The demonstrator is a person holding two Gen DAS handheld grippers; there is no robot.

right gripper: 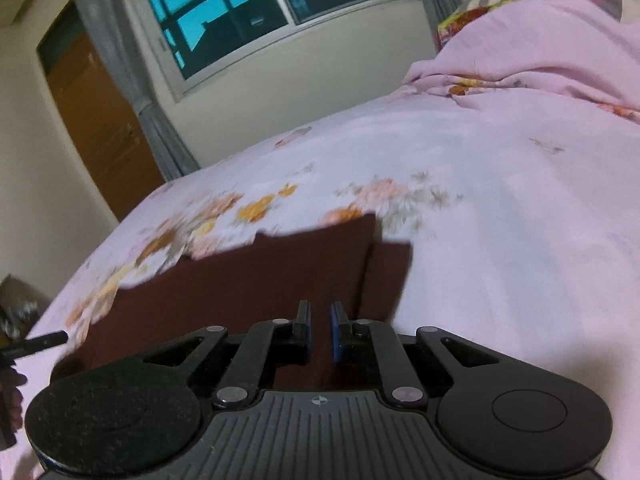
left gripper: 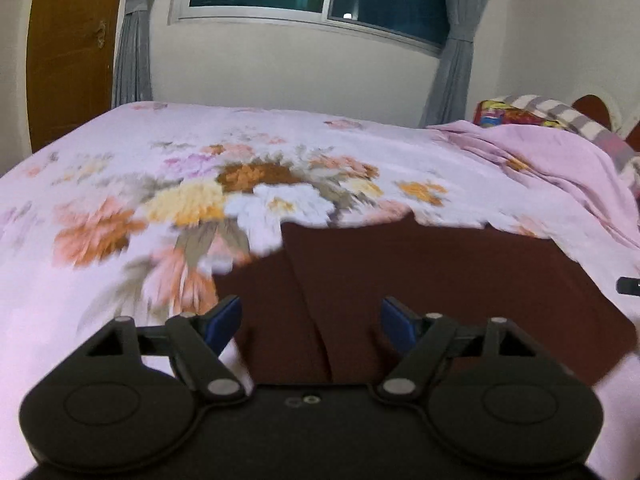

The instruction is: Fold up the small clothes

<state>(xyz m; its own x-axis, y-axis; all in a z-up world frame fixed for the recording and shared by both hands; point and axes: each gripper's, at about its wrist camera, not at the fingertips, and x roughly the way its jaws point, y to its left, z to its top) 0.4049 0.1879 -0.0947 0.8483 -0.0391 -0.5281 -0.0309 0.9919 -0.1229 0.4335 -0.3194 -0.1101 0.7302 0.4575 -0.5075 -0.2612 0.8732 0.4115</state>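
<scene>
- The dark maroon garment (left gripper: 440,280) lies flat on the bed (left gripper: 120,240), over the floral pink sheet, already laid partly over itself — a fold edge runs down it just left of its middle in the left wrist view.
- The left gripper (left gripper: 312,320) has its fingers (left gripper: 226,318) spread wide and released; nothing is between them, and the cloth shows below the gap.
- The right gripper (right gripper: 320,330) has its fingers (right gripper: 304,326) drawn nearly together with a narrow slit between them. I cannot tell whether they pinch any cloth; the garment's surface sits right behind them.
- Risk, as I judge it: if the right fingers have caught a layer, pulling away would drag the edge and undo the fold.
- The sheet is soft and loose — pressing or sliding on it could wrinkle the sheet and skew the garment's edges.
- The stepped far edge in the right wrist view suggests the layers are not aligned; a further fold would lock that in.
- Both views are motion-blurred, so edge positions are uncertain.
- No brand, label or readable writing is visible anywhere.
</scene>
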